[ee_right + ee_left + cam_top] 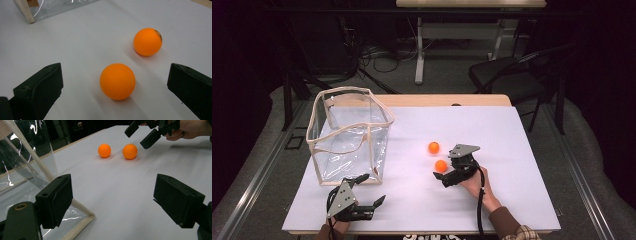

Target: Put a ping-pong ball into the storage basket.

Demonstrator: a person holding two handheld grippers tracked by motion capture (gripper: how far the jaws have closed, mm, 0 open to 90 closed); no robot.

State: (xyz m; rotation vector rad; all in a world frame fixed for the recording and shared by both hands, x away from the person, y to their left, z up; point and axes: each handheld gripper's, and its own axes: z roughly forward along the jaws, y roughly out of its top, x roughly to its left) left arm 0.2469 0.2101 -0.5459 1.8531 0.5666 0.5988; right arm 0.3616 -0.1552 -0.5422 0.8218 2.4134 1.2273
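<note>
White surface [522, 200] across the middle of the high view. At centre, two orange balls: nearer ball [441, 166] just below the farther ball [433, 147], close but apart. Right tool [443, 175] right of centre, jaws spread wide, empty, tips just beside the nearer ball; in the right gripper view, that ball [117, 81] low at centre between the jaws, untouched, the other [147, 41] at upper right. Left tool [371, 189] at lower left, likewise spread wide and empty, just below the clear bag [349, 137] with cream trim standing at left.
</note>
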